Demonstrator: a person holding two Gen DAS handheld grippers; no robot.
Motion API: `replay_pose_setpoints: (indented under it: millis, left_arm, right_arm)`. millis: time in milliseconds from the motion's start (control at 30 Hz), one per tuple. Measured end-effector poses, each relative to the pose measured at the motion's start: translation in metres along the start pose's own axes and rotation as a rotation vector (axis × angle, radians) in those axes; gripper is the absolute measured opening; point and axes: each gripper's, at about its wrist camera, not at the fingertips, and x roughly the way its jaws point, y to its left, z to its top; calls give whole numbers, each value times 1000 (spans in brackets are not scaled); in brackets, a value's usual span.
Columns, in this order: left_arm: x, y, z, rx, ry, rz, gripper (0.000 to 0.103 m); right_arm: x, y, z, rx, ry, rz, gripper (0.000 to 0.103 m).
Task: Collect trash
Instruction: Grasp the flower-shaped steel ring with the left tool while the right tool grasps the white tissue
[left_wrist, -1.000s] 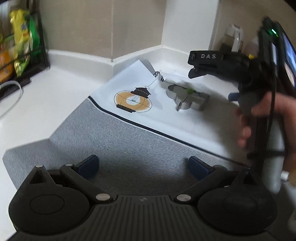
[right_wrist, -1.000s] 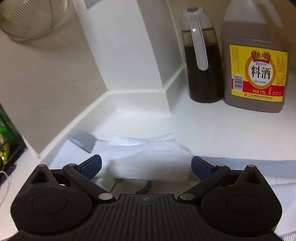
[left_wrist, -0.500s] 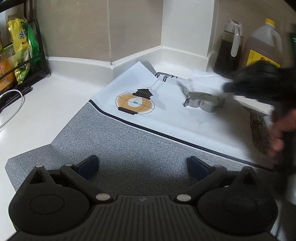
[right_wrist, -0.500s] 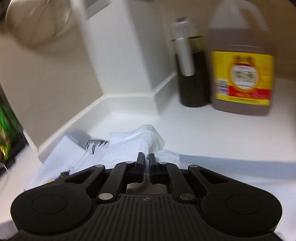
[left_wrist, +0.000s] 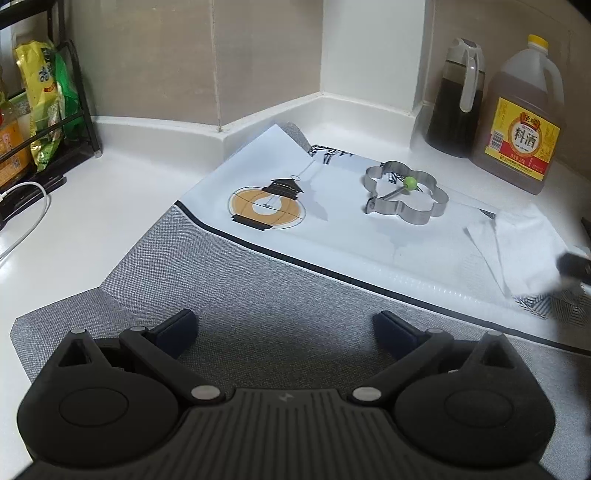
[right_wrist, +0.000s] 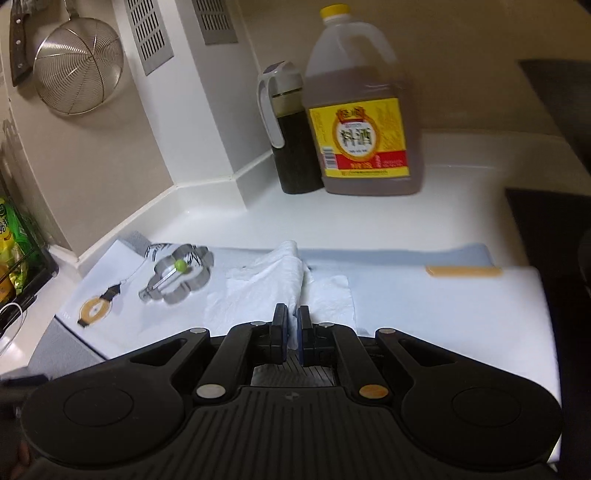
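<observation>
Step in hand: pickup of the trash. Right claw is pinched on a fold of the crumpled paper towel; fabric bunches up between the pads, the rest drapes flat on the placemat. Can't tell if the towel is fully off the surface yet; most of it looks to be resting. In the left view the towel sits toward the right edge of the mat.

Left claw is spread wide, holding nothing, hovering over the grey border of the mat at the near side of the desk.

Next move, my read: lift the towel clear and carry it to a bin. No bin in either view, so the destination is unknown. The flower-shaped metal egg ring with its green knob lies just beside the towel toward the back-left; a trailing corner could drag across it, so lift straight up first.

Surface: white desk, printed mat with a lantern drawing, running into an angled back corner with a raised lip.

Room: kitchen. Cooking wine jug and dark sauce dispenser stand touching at the back edge. Wire strainer hangs on the wall, vent grilles beside it. Black rack with snack packets at the left edge, white cable near it.
</observation>
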Motion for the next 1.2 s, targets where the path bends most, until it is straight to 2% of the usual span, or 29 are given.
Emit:
replay_pose_setpoints:
  millis: [67, 200, 333, 367, 467, 500, 533, 633, 667, 733, 767, 800, 833, 967, 1067, 1200]
  left_arm:
    - [-3, -3, 3, 7, -7, -31, 103]
    - [-13, -20, 16, 13, -76, -69, 103]
    - [-9, -47, 39, 11, -89, -102, 103]
    - [-5, -55, 46, 8, -87, -106, 103]
    - [16, -75, 66, -4, -72, -131, 103]
    - [25, -80, 72, -8, -60, -135, 103]
    - [34, -84, 77, -13, -51, -139, 103]
    - [56, -94, 89, -8, -25, -142, 103]
    - [62, -98, 92, 1, -14, -143, 103]
    - [72, -103, 96, 18, 5, -142, 103]
    - [78, -105, 98, 26, 16, -140, 103]
    - [83, -107, 100, 31, 28, -141, 103]
    - [88, -109, 101, 36, 43, -140, 103]
    - [94, -111, 99, 80, 12, -97, 103]
    - [95, -110, 100, 79, 9, -97, 103]
    - [95, -110, 101, 82, 17, -93, 103]
  right_arm:
    - [-9, -3, -6, -23, -12, -14, 6]
    - [-7, -7, -10, -71, -29, -78, 8]
    - [3, -11, -13, -36, -26, -61, 13]
    - [5, -13, -12, -20, -18, -49, 19]
    - [8, -20, -13, 44, -7, 48, 49]
    - [9, -22, -13, 67, -8, 75, 55]
    - [9, -25, -13, 85, -11, 85, 55]
    - [7, -20, -12, 65, -25, 34, 55]
    - [6, -15, -11, 33, -27, 15, 58]
    - [6, -3, -10, -38, -23, -18, 77]
    - [7, 3, -11, -71, -13, -25, 92]
    - [9, 8, -11, -102, -1, -23, 97]
    - [11, 12, -12, -124, 12, -18, 97]
    - [20, 18, -12, -155, 67, -23, 103]
    - [28, 29, -14, -223, 89, -80, 103]
    - [27, 28, -14, -223, 85, -86, 101]
